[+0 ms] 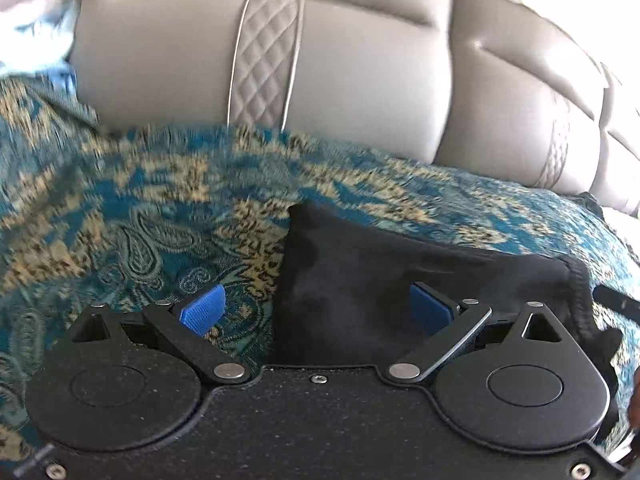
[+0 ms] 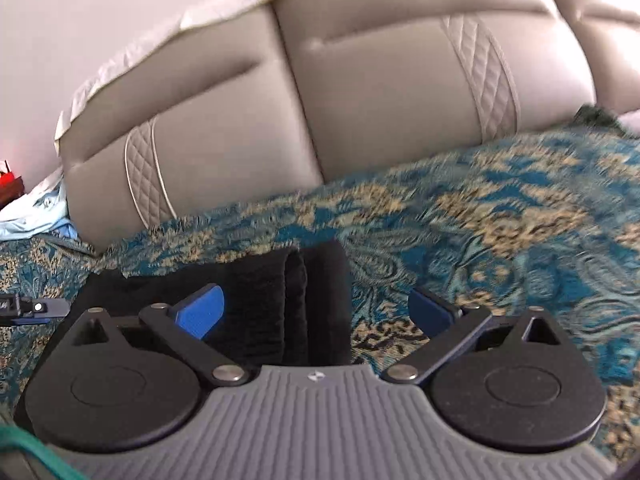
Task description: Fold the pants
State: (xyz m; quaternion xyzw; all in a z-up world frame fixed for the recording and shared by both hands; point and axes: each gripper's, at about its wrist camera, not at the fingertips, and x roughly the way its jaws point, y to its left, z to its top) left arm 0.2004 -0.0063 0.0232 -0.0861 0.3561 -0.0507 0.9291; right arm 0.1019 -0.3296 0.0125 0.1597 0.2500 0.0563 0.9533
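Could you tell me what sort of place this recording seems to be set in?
Most likely a bedroom: black pants lie on a teal paisley bedspread, against a padded grey headboard.

black tools (image 1: 318, 308) w/ blue pads (image 2: 200, 312), silver screws.

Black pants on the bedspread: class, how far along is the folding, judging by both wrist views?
Done: the black pants lie as a compact bundle with a rolled fold on the patterned bedspread. In hand: nothing; the left gripper and right gripper are both open, straddling opposite edges of the bundle. Left: perhaps a final tidy; the full garment isn't visible.
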